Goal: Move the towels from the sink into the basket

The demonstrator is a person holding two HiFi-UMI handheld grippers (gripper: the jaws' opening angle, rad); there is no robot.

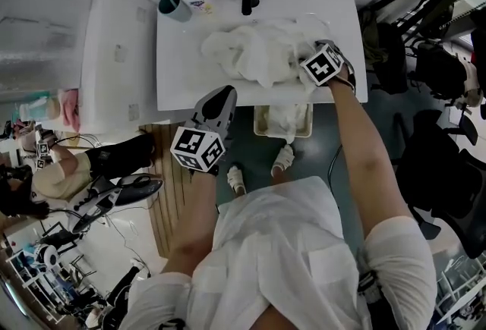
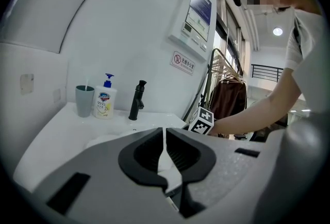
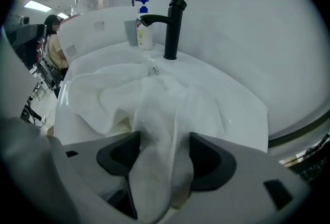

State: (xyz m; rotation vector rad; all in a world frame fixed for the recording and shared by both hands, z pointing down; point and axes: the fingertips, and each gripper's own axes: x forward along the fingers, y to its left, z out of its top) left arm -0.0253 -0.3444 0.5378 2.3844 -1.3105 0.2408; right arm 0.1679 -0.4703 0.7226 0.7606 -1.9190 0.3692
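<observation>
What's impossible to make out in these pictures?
- Head view: the white towels bunch together in the white ceramic sink; their number is unclear.
- Head view: the sink's edge cuts off the beige floor basket.
- Left gripper view: the label on the white soap bottle is too small to read.

**Bright, flat light and strong fisheye**

Cool, even indoor light washes the white sink (image 1: 175, 55) nearly featureless. A ceiling lamp (image 2: 278, 31) glares in the left gripper view. Frame edges bend and darken, and the close-up jaws look soft.
</observation>
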